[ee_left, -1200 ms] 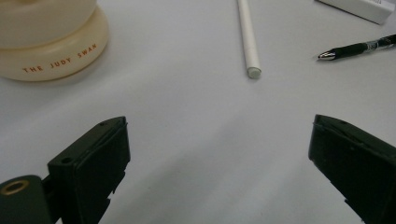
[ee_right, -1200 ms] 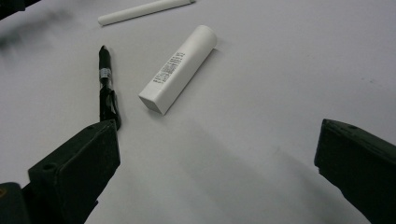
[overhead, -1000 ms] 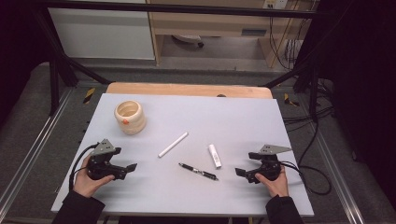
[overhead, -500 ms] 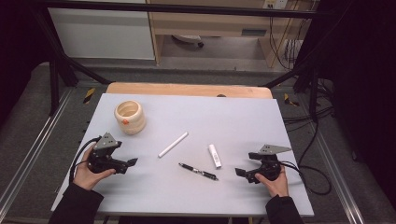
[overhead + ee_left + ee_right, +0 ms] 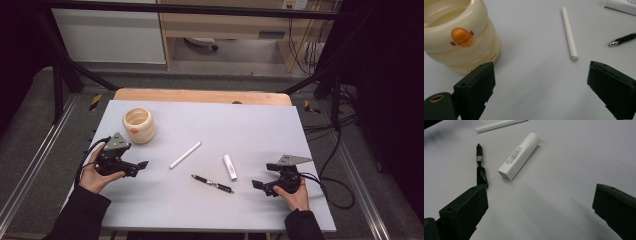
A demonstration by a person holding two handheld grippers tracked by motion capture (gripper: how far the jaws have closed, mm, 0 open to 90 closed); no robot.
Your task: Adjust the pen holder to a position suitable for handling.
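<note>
High view: we see the left gripper has moved toward the cream cup, jaws apart; right gripper unmoved, jaws apart, bare table ahead.

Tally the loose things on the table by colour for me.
White: 2, the stick and the tube.
Black: 1, the pen.
Cream: 1, the ringed cup with an orange mark.
Total: 4.
</note>
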